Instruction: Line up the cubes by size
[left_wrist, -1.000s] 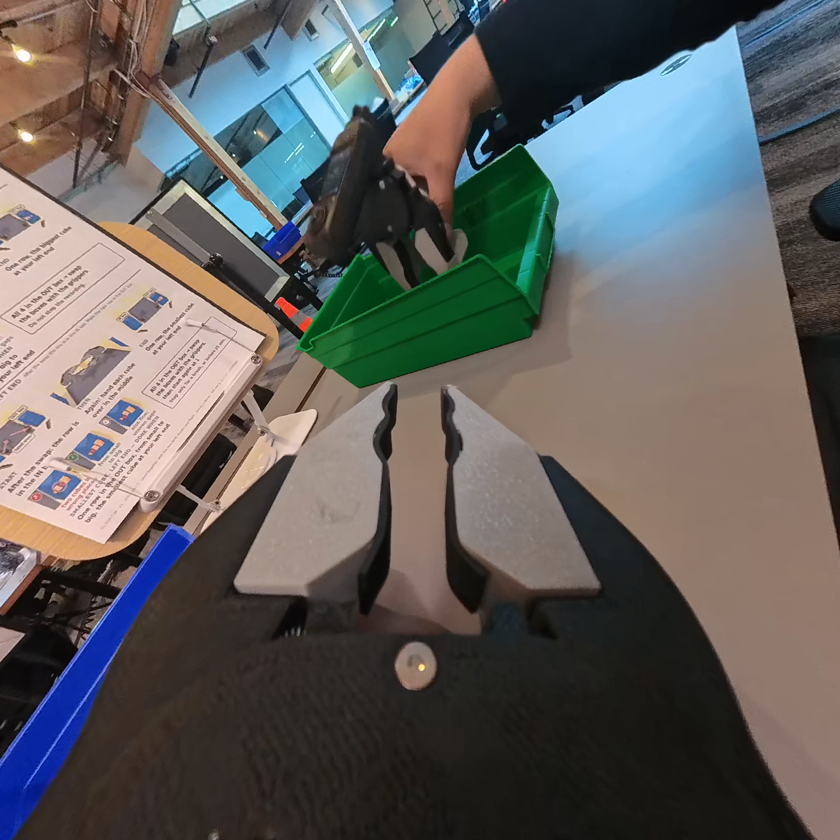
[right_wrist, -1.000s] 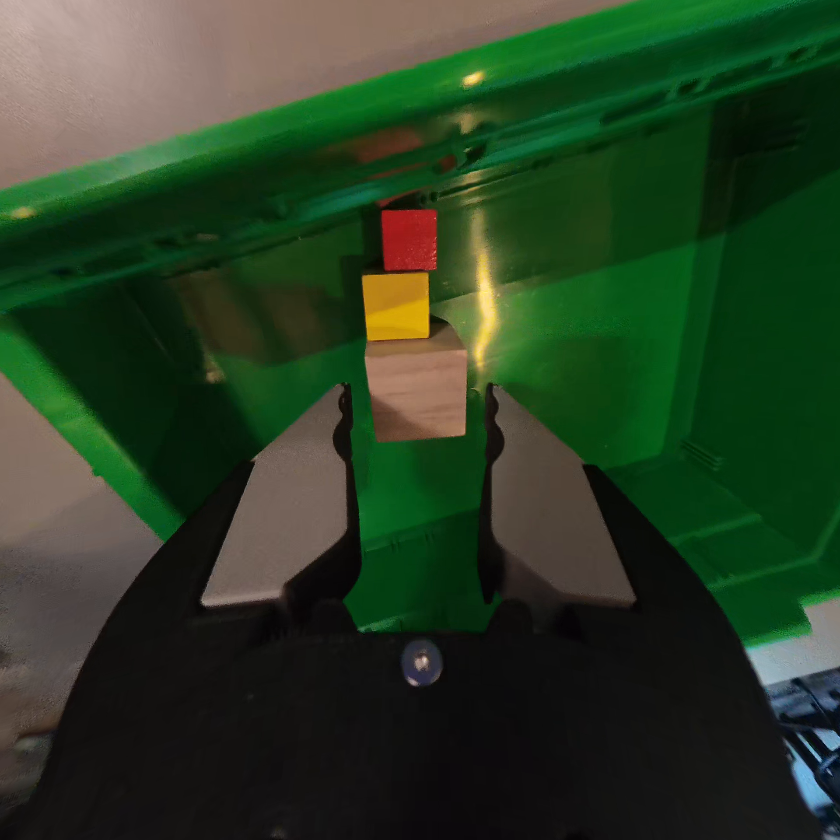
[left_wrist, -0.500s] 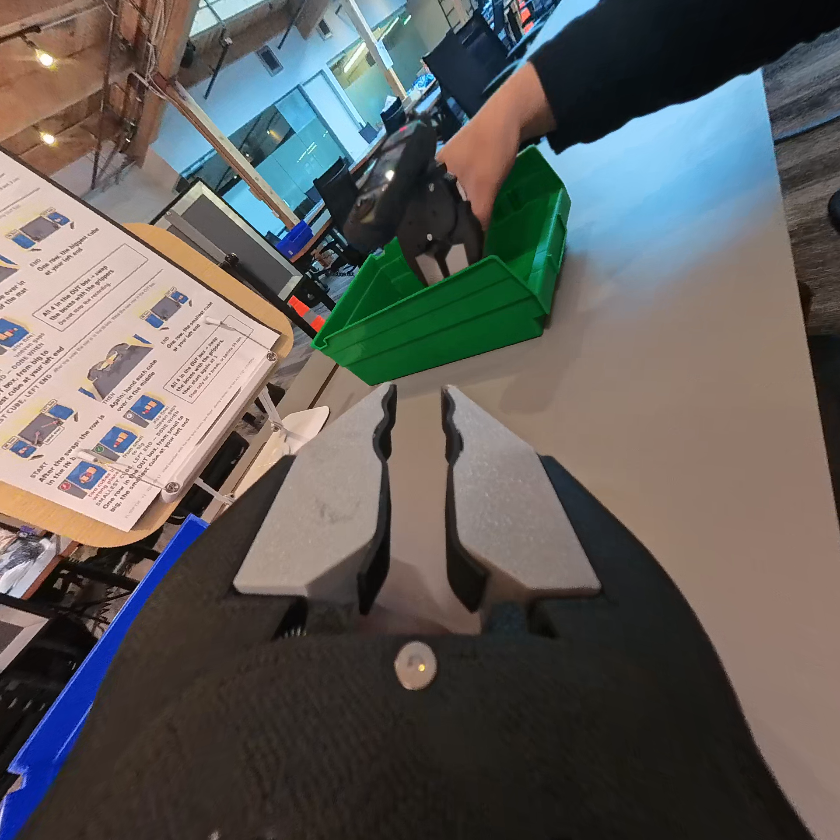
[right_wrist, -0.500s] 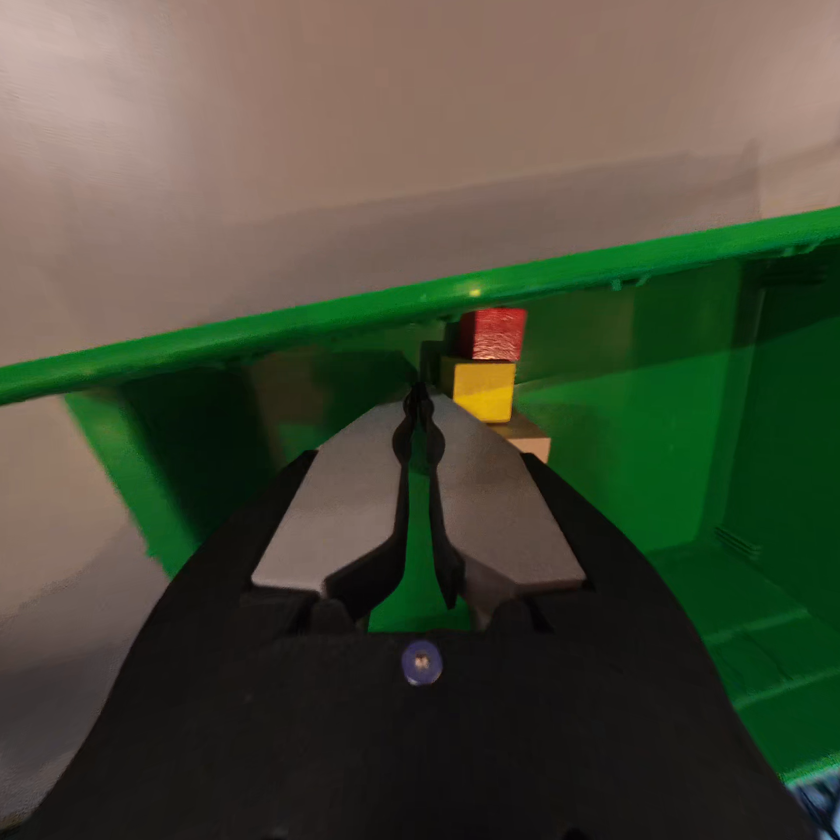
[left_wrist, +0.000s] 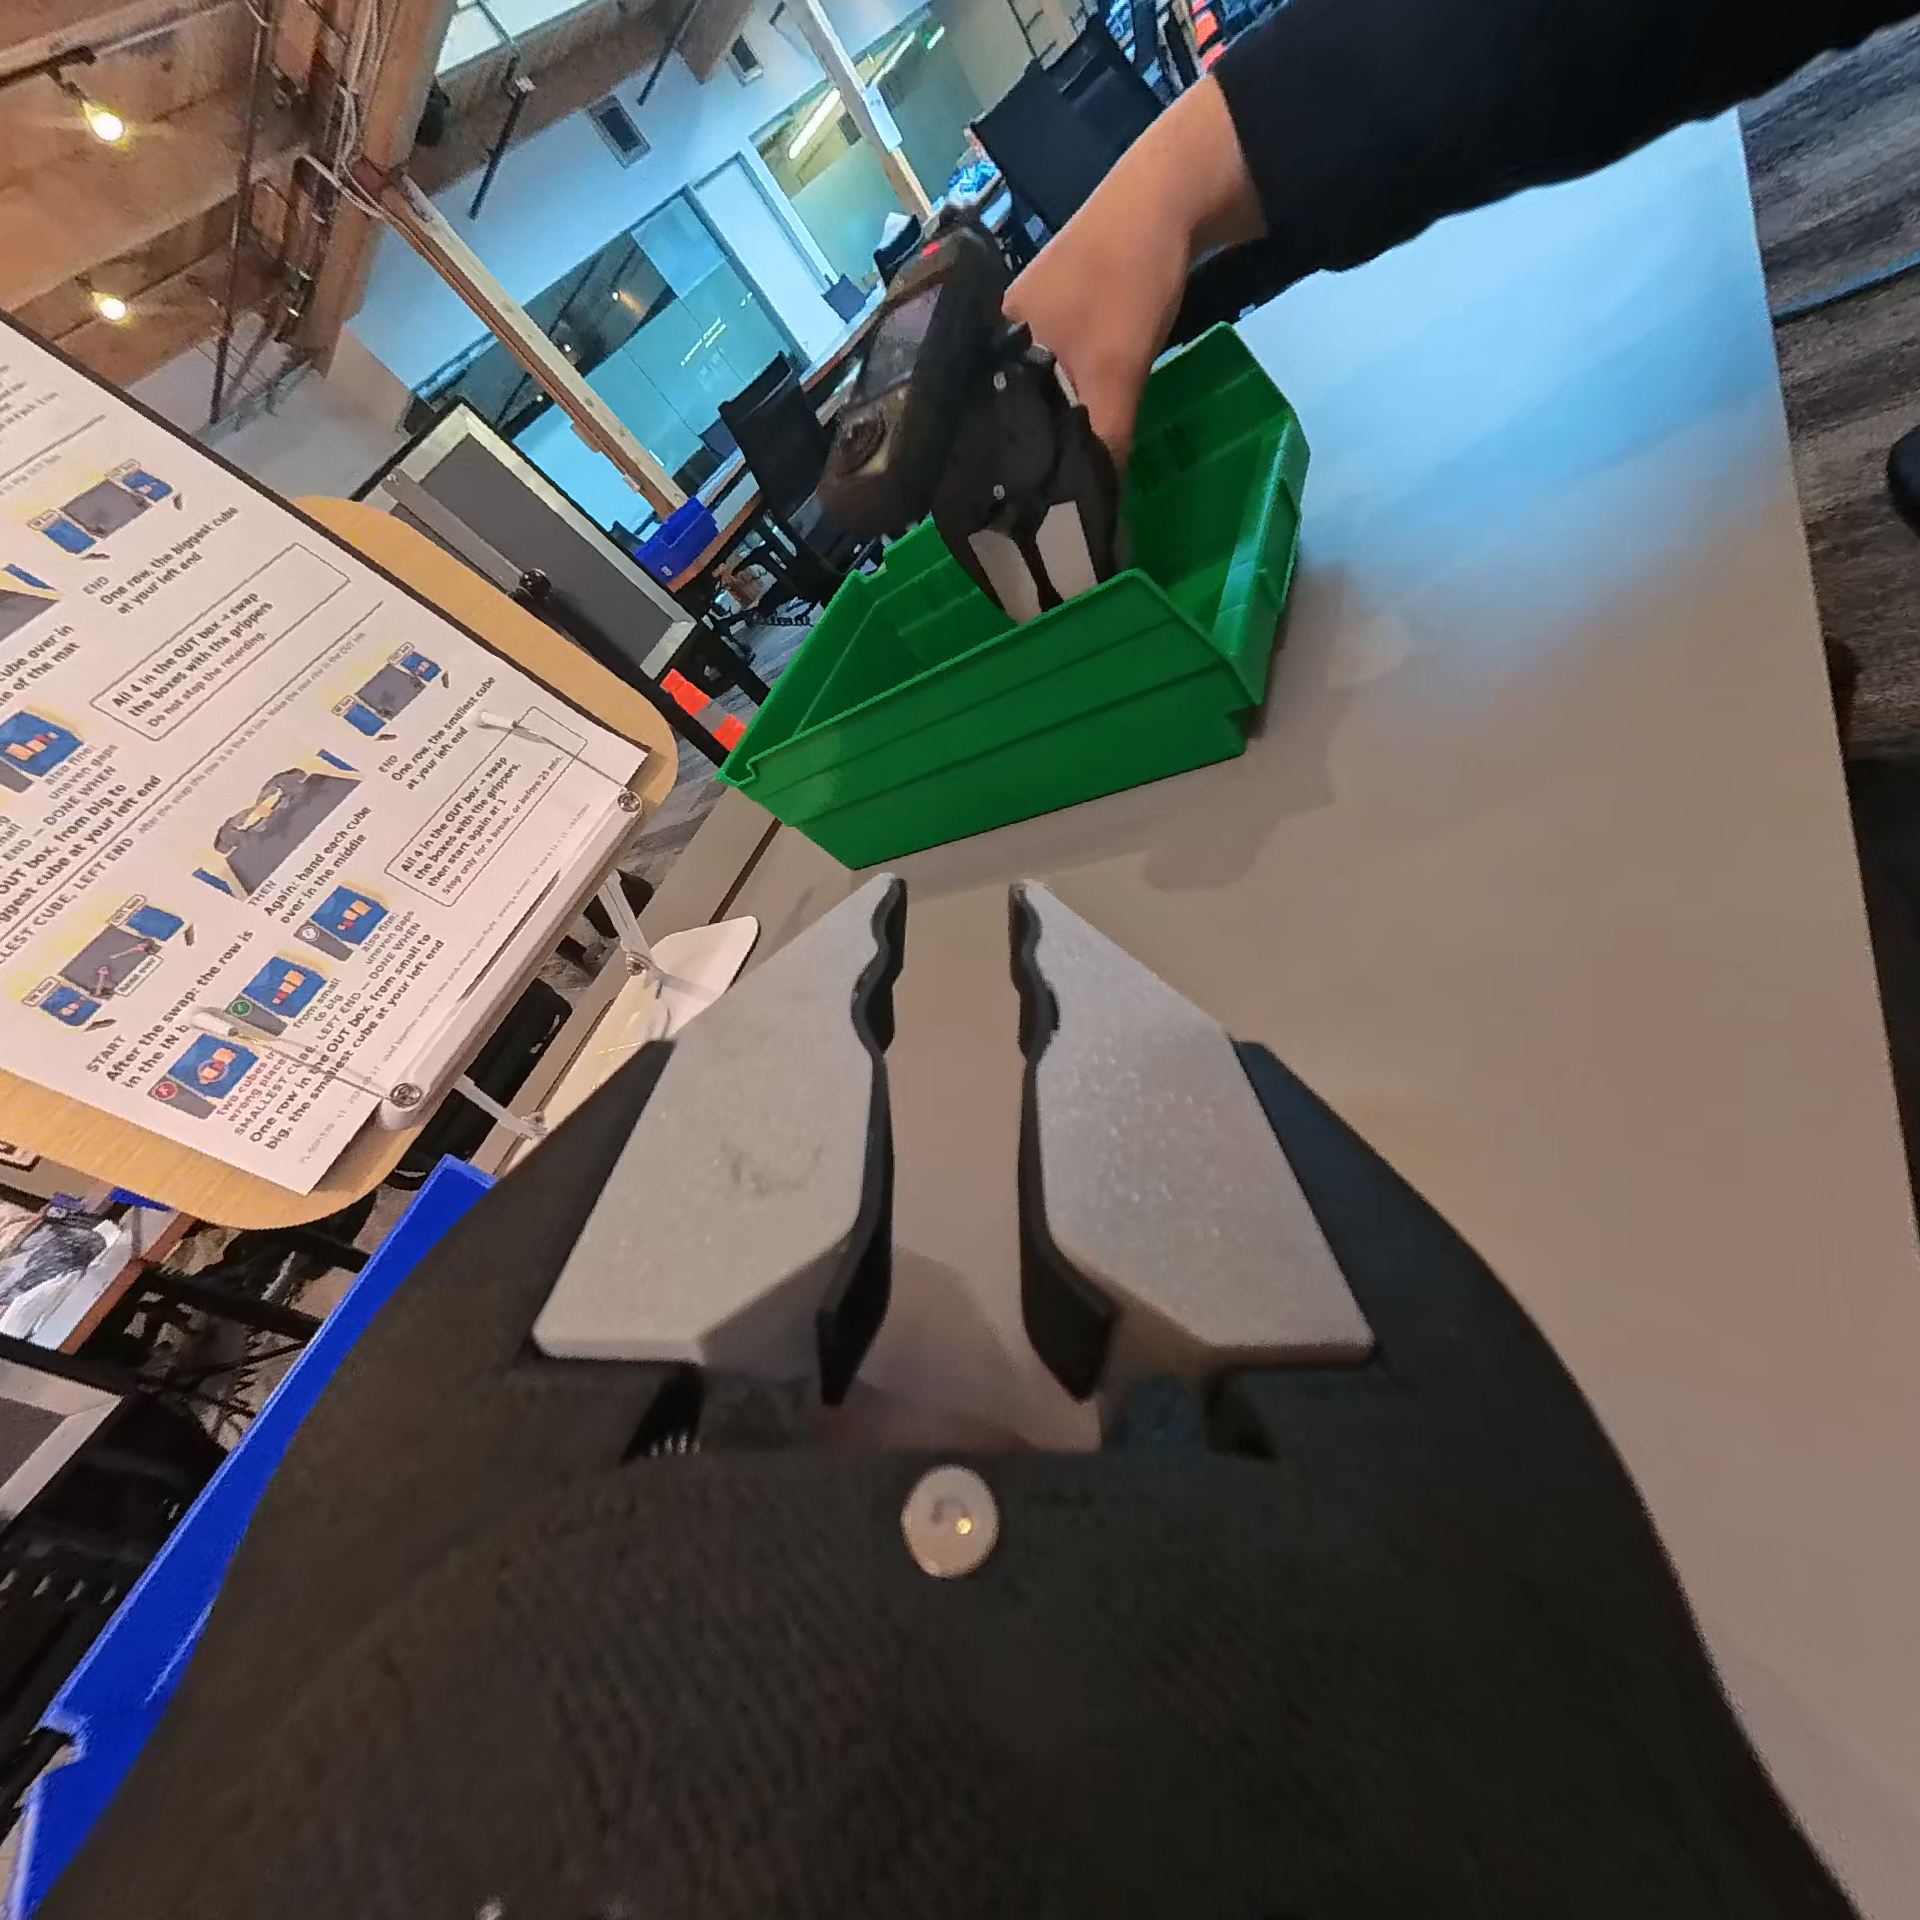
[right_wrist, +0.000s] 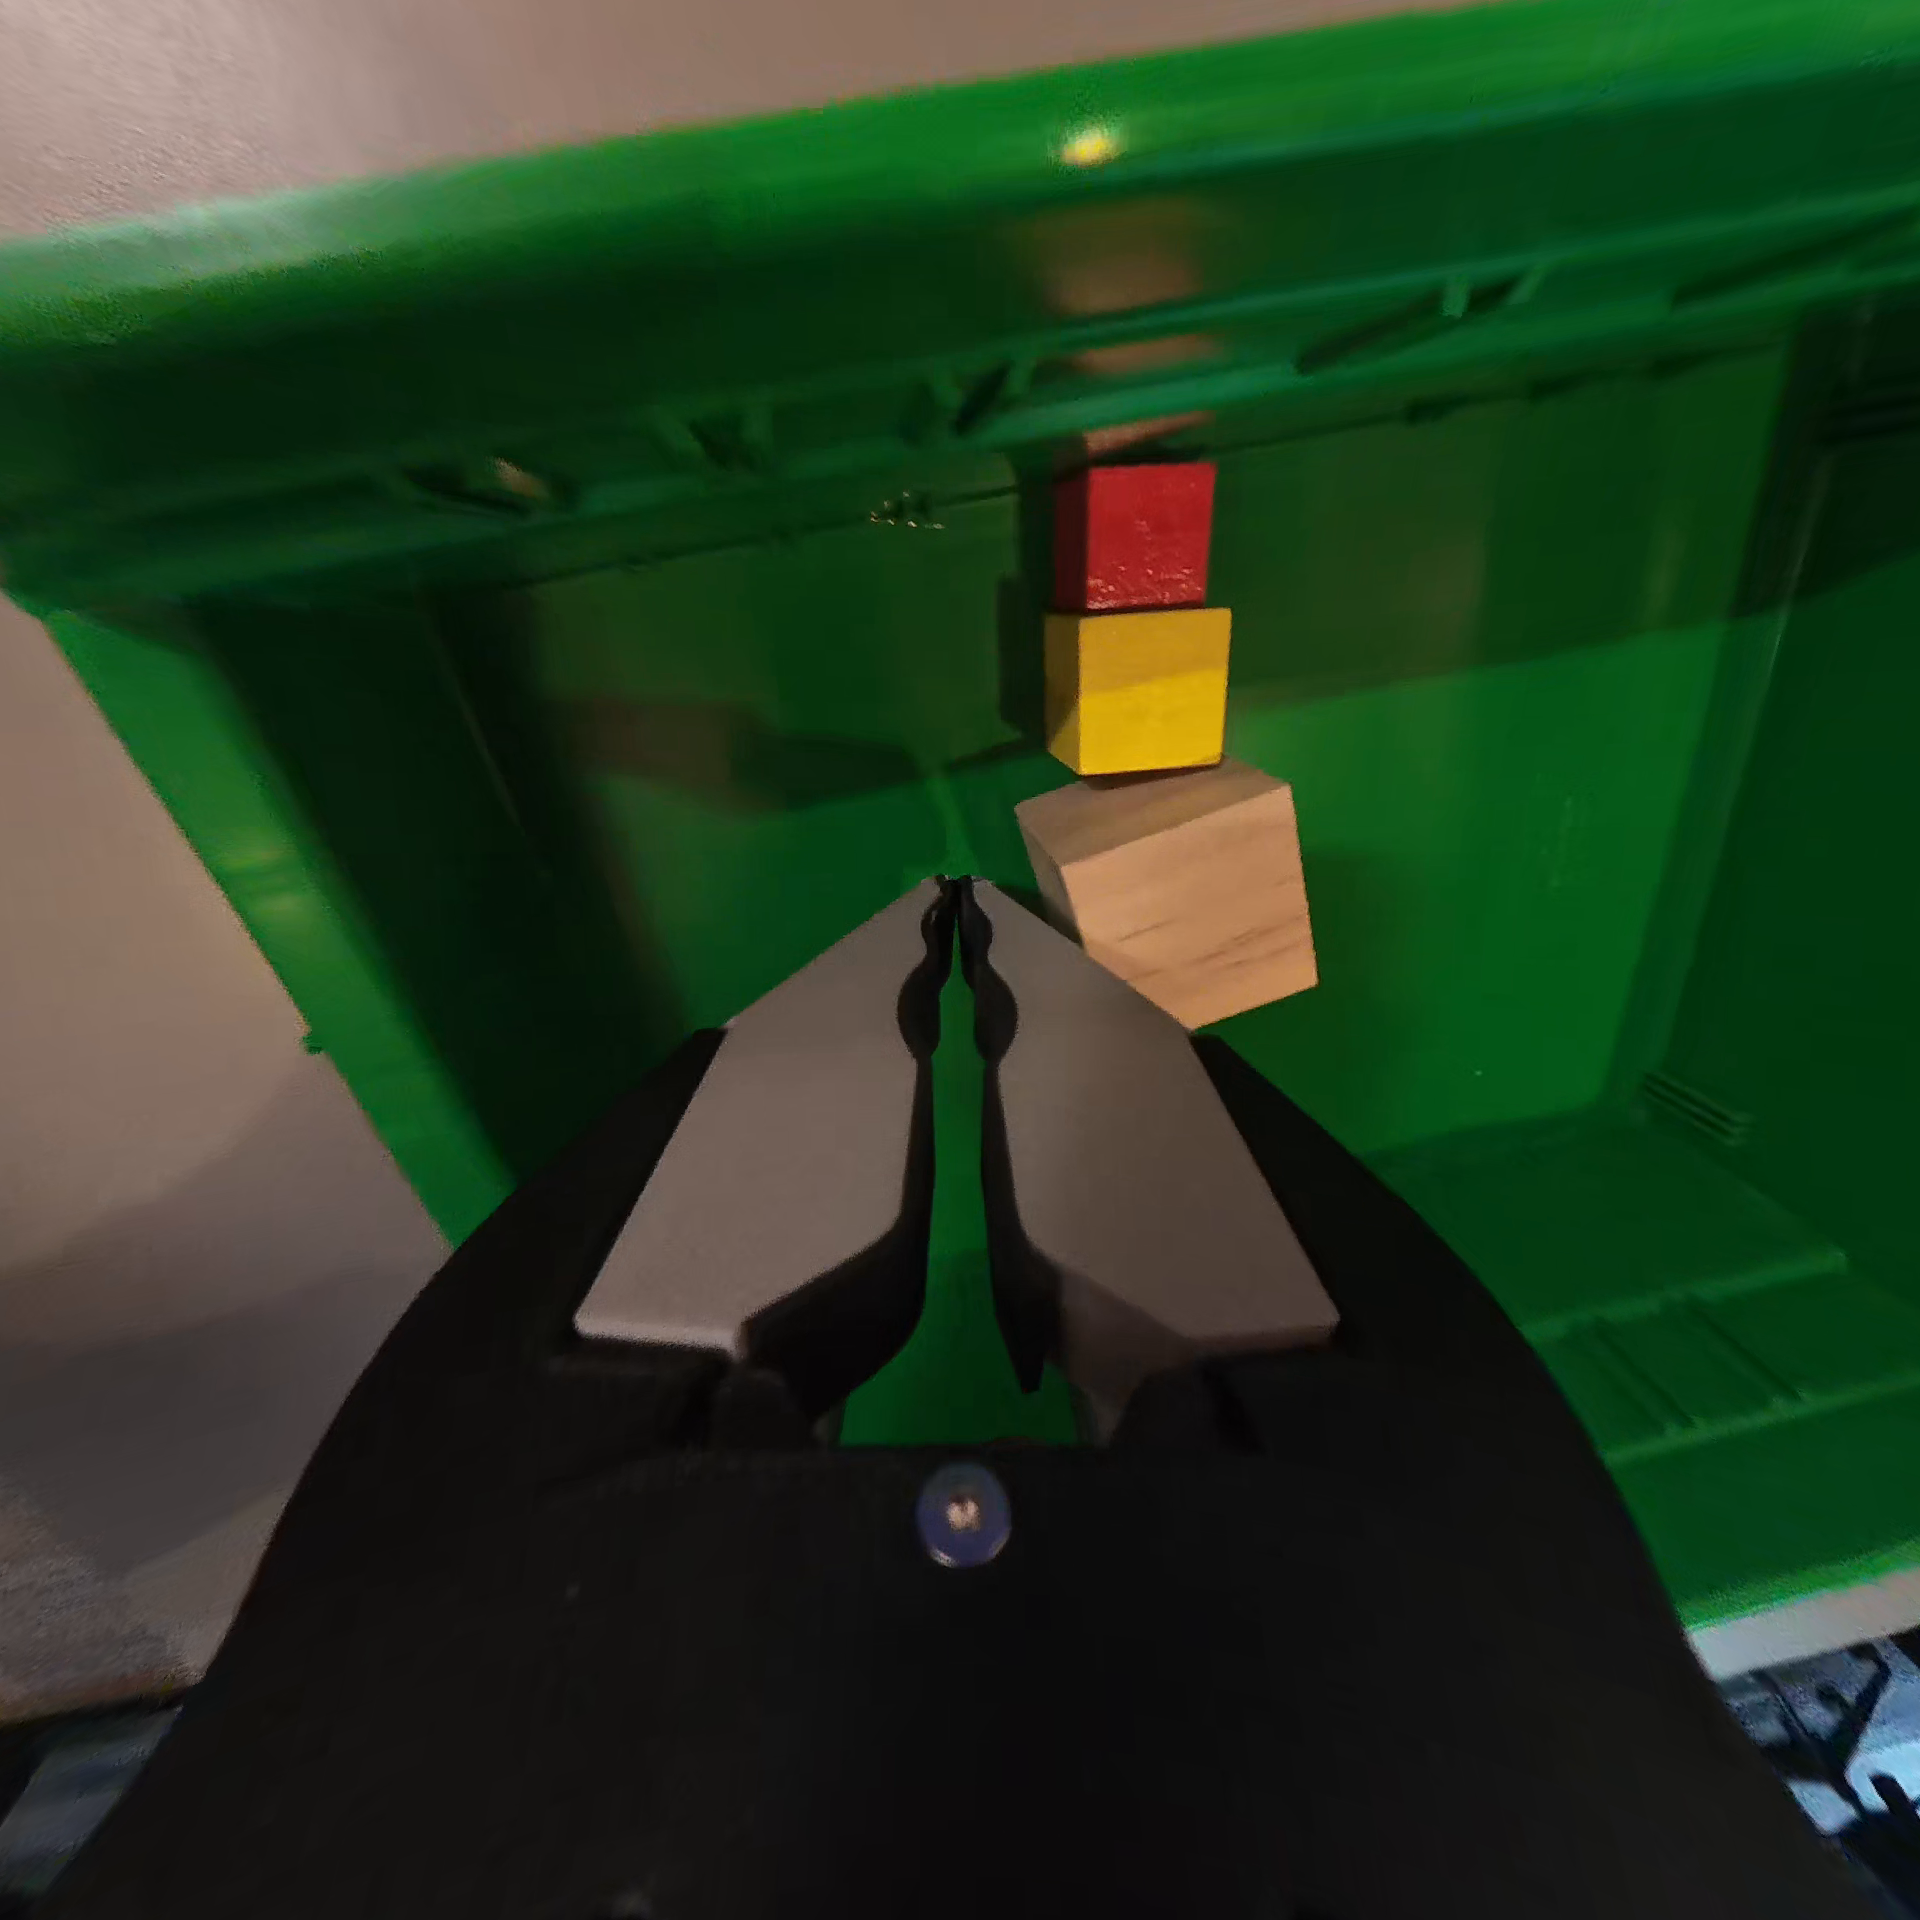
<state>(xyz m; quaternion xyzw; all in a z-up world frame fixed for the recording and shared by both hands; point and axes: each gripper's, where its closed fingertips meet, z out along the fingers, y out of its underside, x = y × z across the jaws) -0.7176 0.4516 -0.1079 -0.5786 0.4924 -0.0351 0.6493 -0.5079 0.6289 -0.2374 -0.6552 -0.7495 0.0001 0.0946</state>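
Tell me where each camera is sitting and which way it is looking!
Left wrist view: on the left gripper, low over the grey table, facing the green bin; its own open fingers show, plus a hand holding the right gripper.
Right wrist view: on the right gripper, looking into the bin at the red cube, yellow cube and wooden cube; shut fingers show.
Shared: the bin, the right gripper.

Inside the green bin (right_wrist: 644, 727), three cubes form a row: red cube (right_wrist: 1135, 535), yellow cube (right_wrist: 1138, 691), then larger, slightly skewed plain wooden cube (right_wrist: 1179, 894).
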